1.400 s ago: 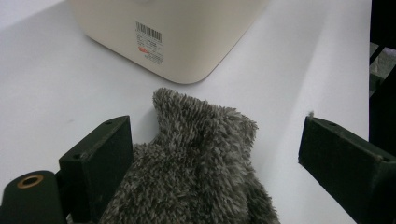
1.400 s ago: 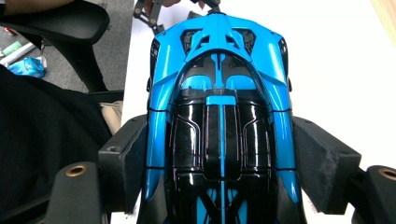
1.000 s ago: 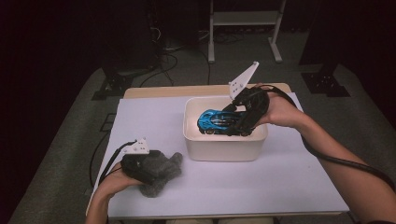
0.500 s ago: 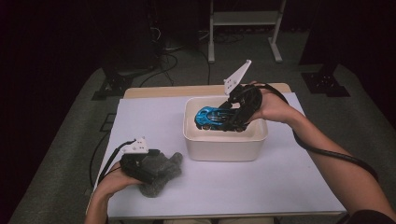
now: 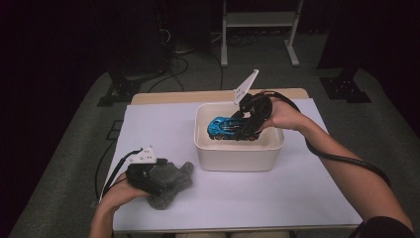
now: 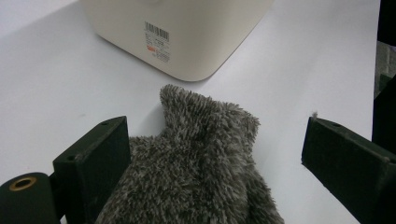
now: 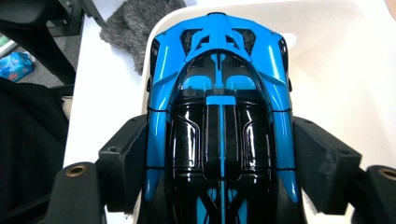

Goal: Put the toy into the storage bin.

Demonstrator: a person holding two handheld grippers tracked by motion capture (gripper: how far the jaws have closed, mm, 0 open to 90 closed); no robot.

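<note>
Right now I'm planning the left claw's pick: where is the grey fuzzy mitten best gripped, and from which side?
Grip the grey fuzzy mitten across its wide body, coming down from above. It lies flat on the white table cover, and the left claw has open jaws either side of that part. The narrow tip pointing at the cream bin offers less to hold.

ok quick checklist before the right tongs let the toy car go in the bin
1. Grip: right tongs clamp both sides of the blue toy car: ok.
2. Car over the cream bin, inside its rim: ok.
3. Car resting on the bin floor: cannot tell.
4. Bin upright on the white table: ok.
5. Left tongs open, astride the grey plush toy, outside the bin: ok.
6. Plush toy apart from the bin wall: ok.
</note>
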